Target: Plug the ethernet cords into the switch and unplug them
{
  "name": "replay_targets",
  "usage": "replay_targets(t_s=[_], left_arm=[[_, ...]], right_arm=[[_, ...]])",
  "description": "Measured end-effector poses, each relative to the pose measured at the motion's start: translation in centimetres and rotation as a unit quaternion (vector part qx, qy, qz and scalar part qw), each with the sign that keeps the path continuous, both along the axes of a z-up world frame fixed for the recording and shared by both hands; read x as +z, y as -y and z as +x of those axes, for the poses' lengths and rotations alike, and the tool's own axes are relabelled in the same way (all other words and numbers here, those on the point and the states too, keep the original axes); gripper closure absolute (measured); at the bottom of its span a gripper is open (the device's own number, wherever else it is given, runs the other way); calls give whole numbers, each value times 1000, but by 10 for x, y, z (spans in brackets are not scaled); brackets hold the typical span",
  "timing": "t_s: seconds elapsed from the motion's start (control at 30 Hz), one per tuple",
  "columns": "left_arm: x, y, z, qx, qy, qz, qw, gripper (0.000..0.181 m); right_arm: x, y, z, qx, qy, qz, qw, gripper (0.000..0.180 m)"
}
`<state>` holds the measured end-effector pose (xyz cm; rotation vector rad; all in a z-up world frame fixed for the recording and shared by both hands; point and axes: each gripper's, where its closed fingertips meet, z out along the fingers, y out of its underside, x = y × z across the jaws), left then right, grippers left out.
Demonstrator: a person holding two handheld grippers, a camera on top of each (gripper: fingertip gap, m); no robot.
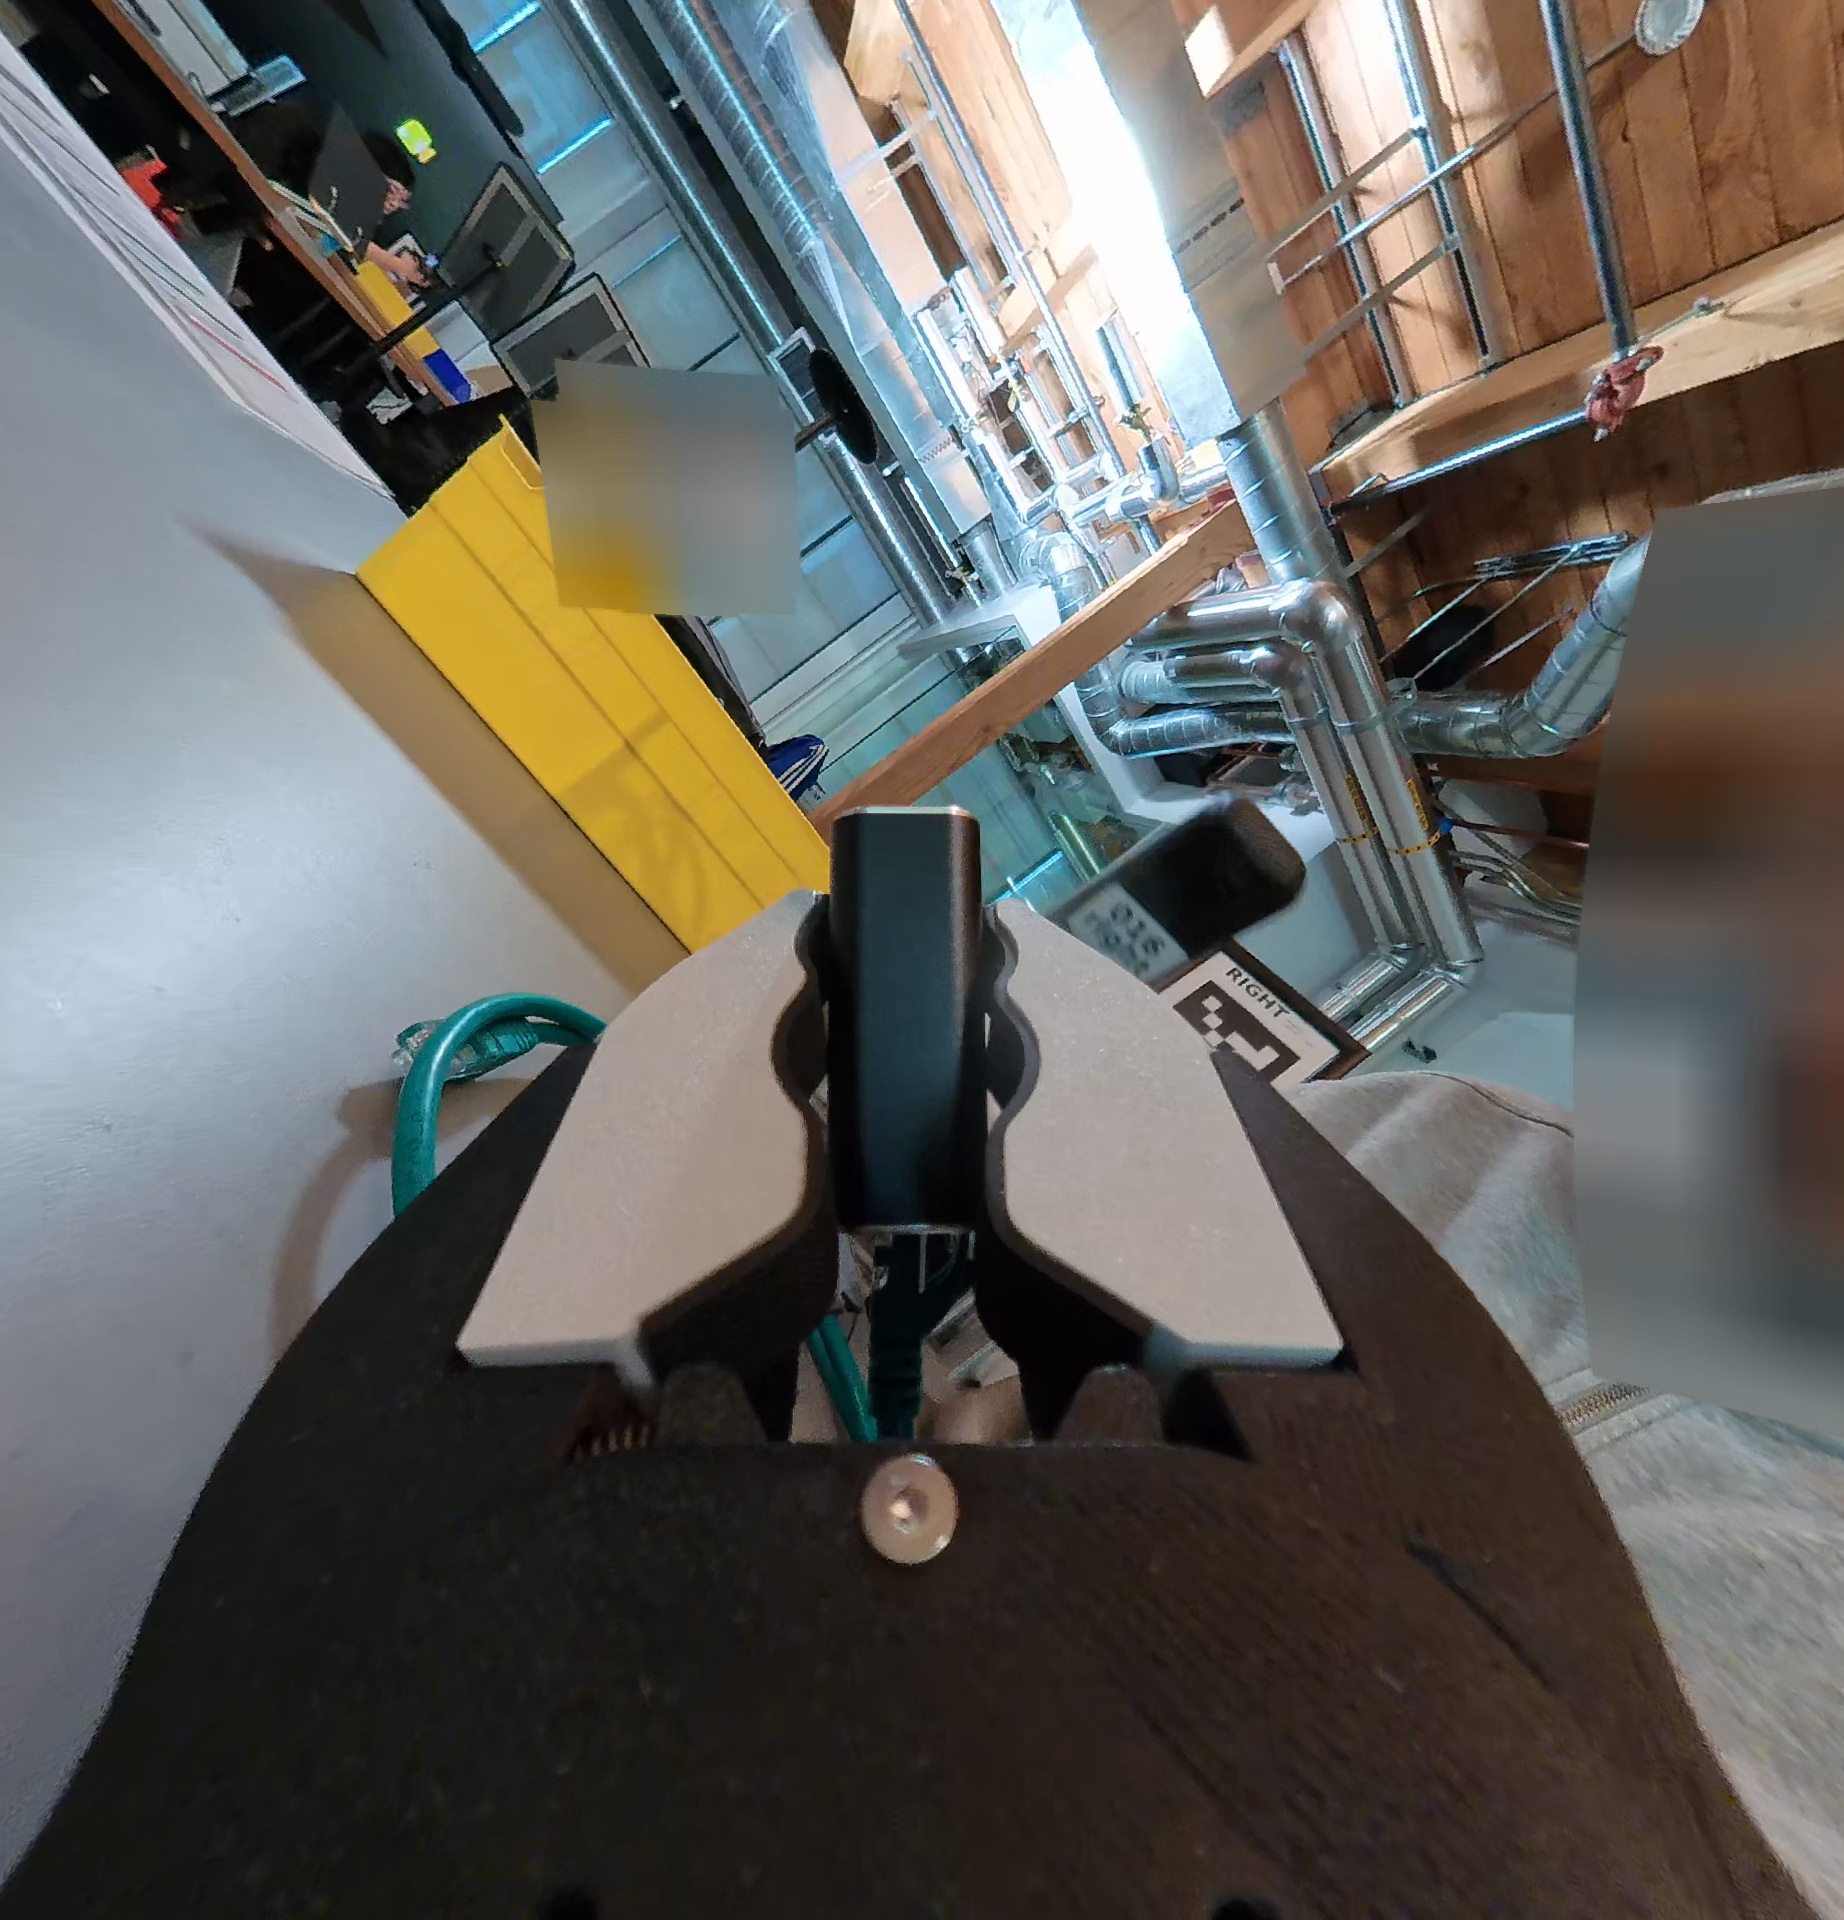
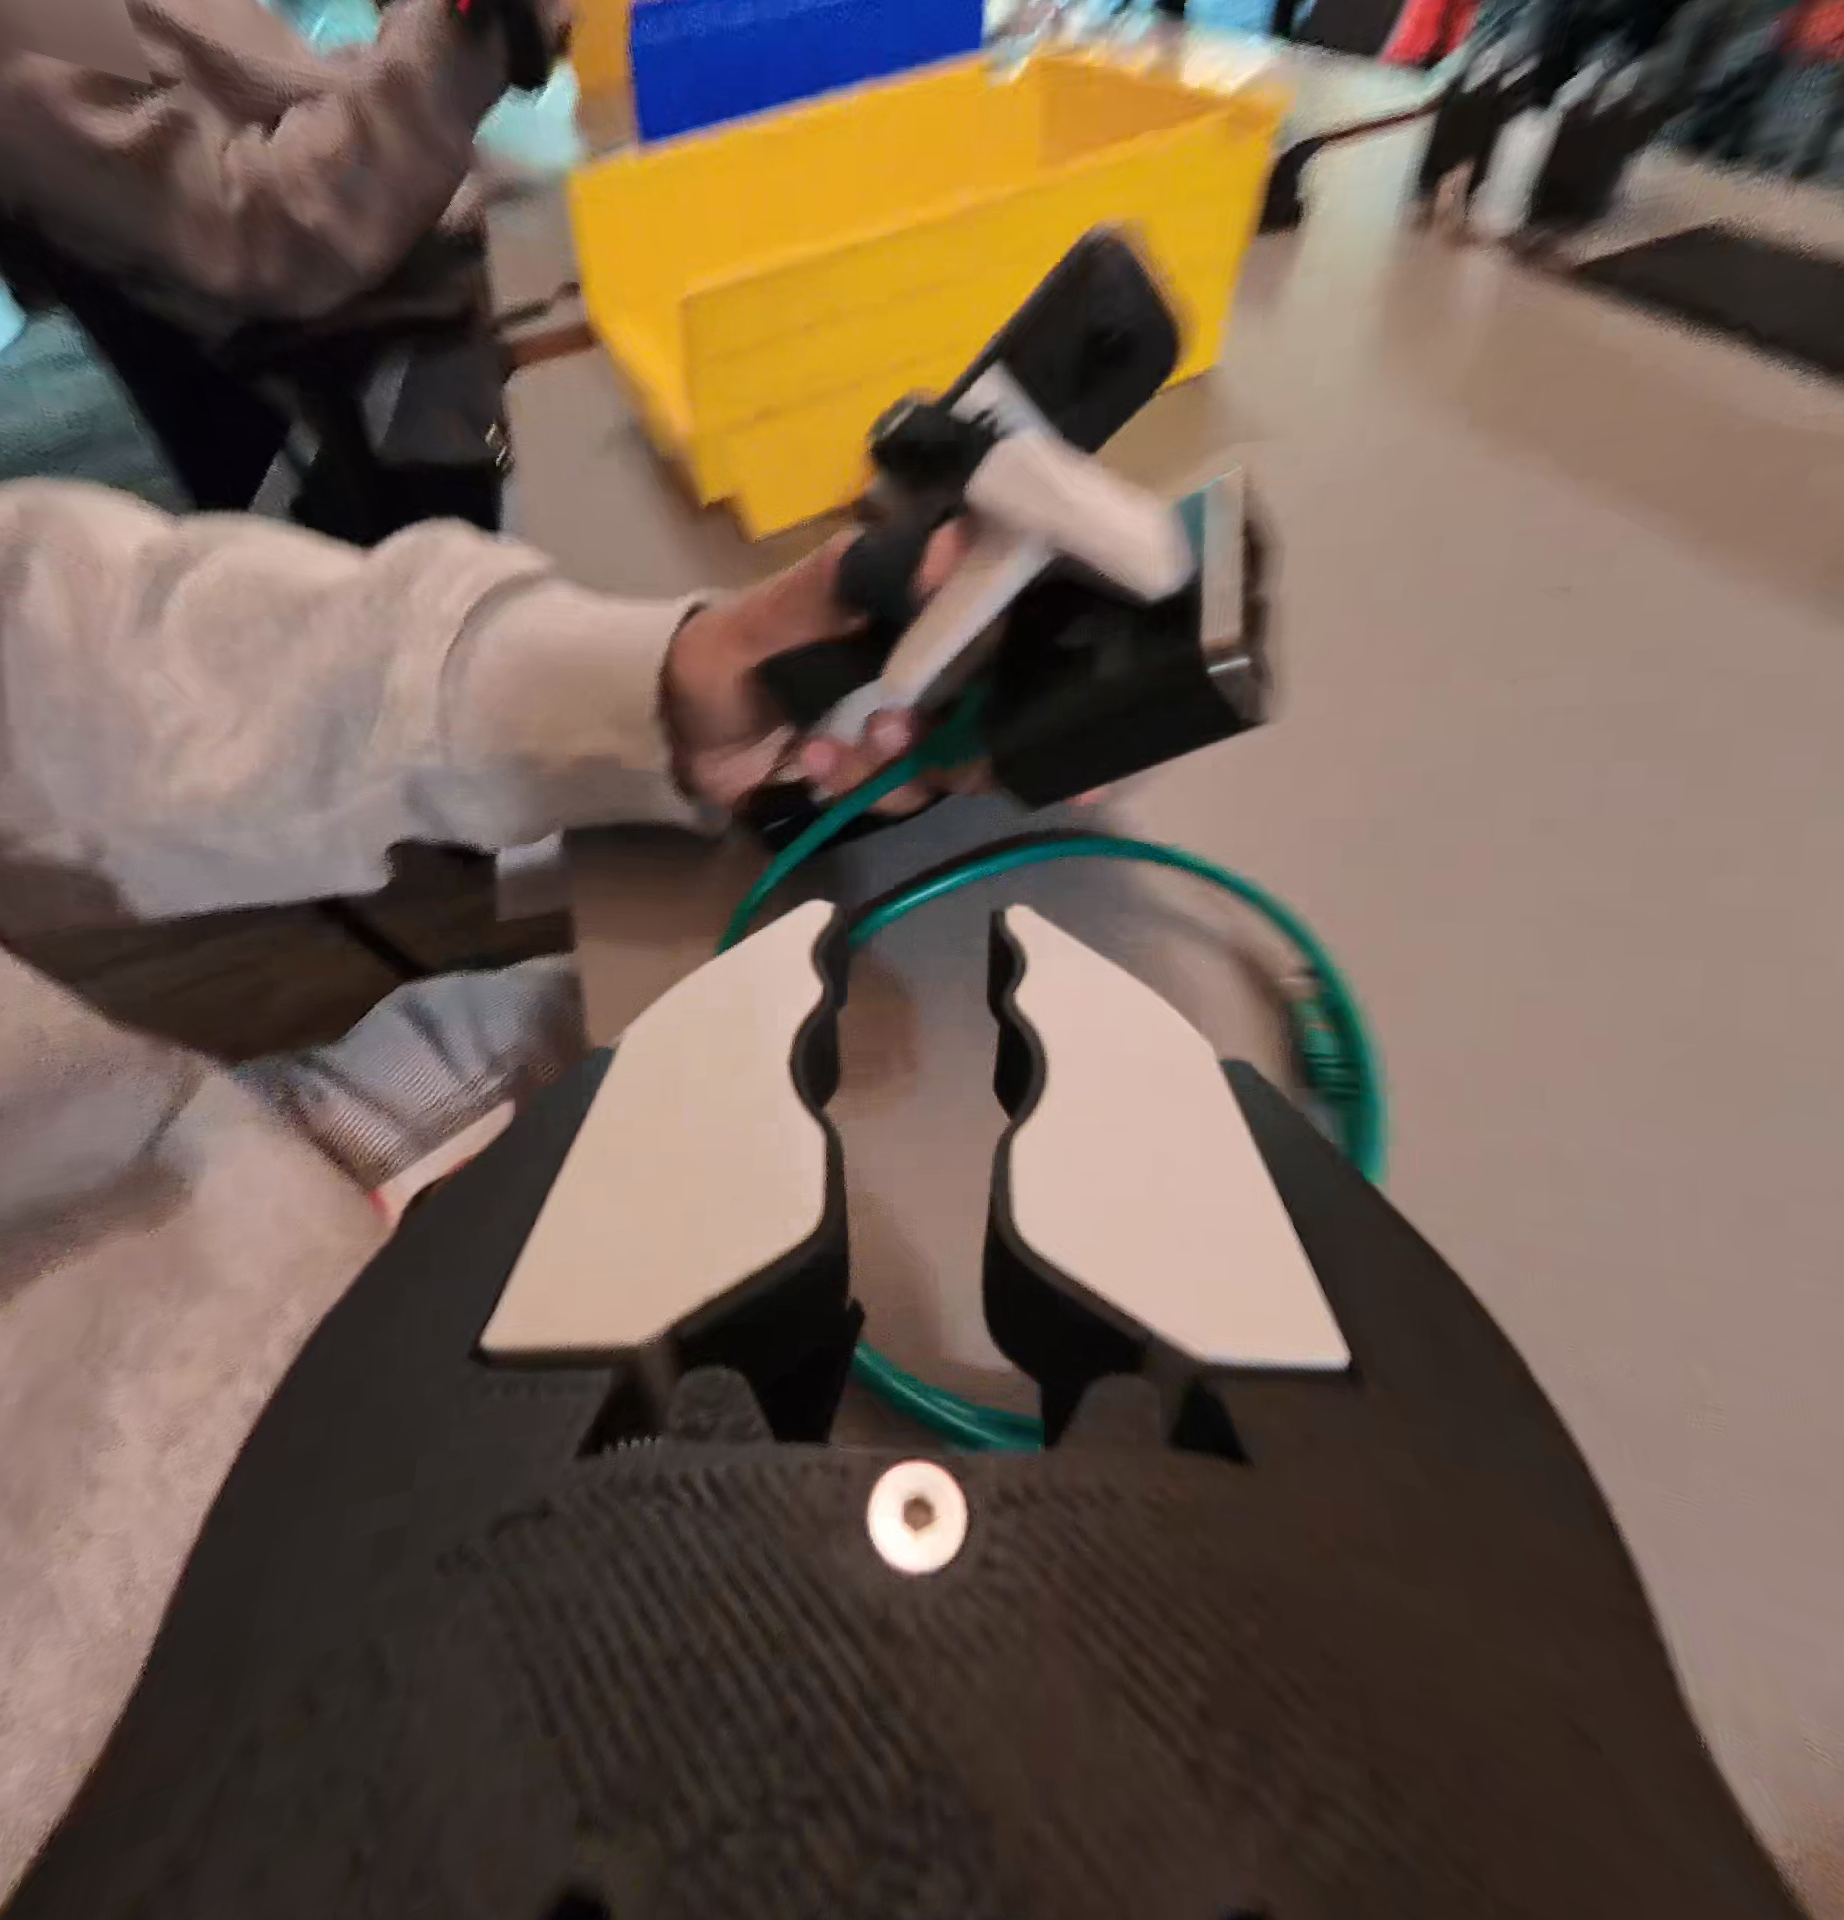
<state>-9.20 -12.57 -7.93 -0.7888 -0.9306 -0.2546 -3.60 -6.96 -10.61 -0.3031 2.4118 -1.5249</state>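
My left gripper [image 1: 902, 935] is shut on a small black switch [image 1: 897, 1018], held up off the table and tilted. A green ethernet cord [image 1: 892, 1361] is plugged into the switch's near end. The cord's other end, a free green plug [image 1: 471, 1044], lies on the table at the left. In the blurred right wrist view my right gripper [image 2: 916, 930] is open and empty, low over the table. The green cord [image 2: 1157, 862] loops on the table around its fingertips, with the free plug [image 2: 1323, 1039] to the right. The left gripper [image 2: 1105, 623], held by a hand, is farther off.
A yellow bin [image 2: 897, 260] stands on the beige table [image 2: 1572, 831] behind the left gripper, with a blue bin [image 2: 793, 52] behind it; the yellow bin also shows in the left wrist view [image 1: 585, 707]. A person's sleeve [image 2: 274, 675] crosses the left side.
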Motion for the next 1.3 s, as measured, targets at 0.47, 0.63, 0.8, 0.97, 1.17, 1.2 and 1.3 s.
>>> replay_targets(t_s=[0.47, 0.63, 0.8, 0.97, 1.17, 1.2, 1.3], left_arm=[[4, 26, -3, 69, -9, 32, 997, 154], [-1, 25, -6, 90, -2, -4, 996, 154], [-12, 6, -10, 73, 18, -79, 994, 155], [-15, 0, -10, 73, 18, -102, 992, 157], [1, -5, -3, 72, -23, -64, 995, 156], [6, -11, 0, 65, -42, -59, 995, 156], [10, -36, 4, 35, -64, -65, 995, 153]], right_arm=[[-75, -19, 16, 104, -142, 142, 974, 162], [-76, -43, -17, 156, -126, 137, 970, 168], [-72, -51, -55, 117, -94, 134, 980, 159], [-34, -20, -47, 44, 2, 36, 998, 149], [-27, 10, -19, -14, 95, 30, 995, 139], [-27, 12, -16, -14, 104, 31, 994, 138], [-21, 15, -6, -2, 149, 23, 989, 135]])
